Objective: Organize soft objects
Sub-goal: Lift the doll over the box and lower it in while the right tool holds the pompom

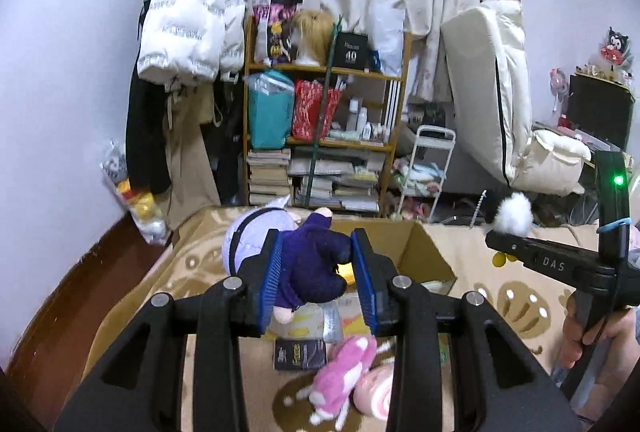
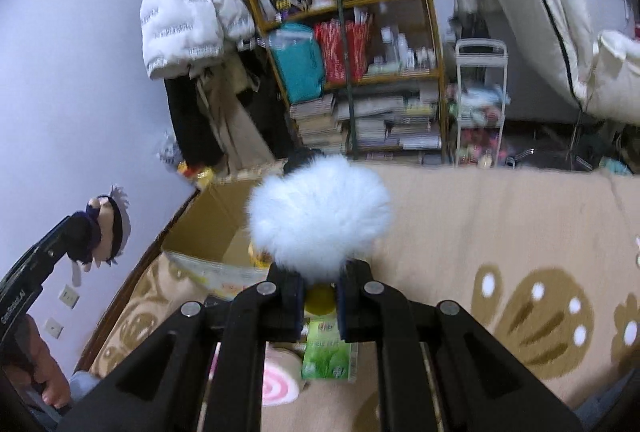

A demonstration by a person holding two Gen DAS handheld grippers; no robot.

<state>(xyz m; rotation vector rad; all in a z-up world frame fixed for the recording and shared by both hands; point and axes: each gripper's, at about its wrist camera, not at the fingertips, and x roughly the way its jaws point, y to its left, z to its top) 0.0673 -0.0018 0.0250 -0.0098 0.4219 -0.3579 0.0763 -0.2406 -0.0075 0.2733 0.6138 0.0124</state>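
My left gripper [image 1: 316,264] is shut on a plush doll [image 1: 312,264] with a dark purple body and pale lavender head, lifted over the near edge of an open cardboard box [image 1: 424,252]. In the right wrist view that doll [image 2: 100,236] hangs at the far left. My right gripper [image 2: 318,286] is shut on a fluffy white pom-pom [image 2: 318,216], held above the bed near the box [image 2: 208,228]. In the left wrist view the pom-pom [image 1: 514,218] shows at the right gripper's tip. A pink plush [image 1: 340,372] and a pink-swirl roll plush [image 1: 376,390] lie on the blanket below.
The beige paw-print blanket [image 2: 500,232] covers the bed. A green packet [image 2: 326,352] and a yellow round thing [image 2: 320,302] lie under the right gripper. A dark booklet [image 1: 300,354] sits near the pink plush. A cluttered wooden shelf [image 1: 324,111] and a white cart [image 2: 480,103] stand behind.
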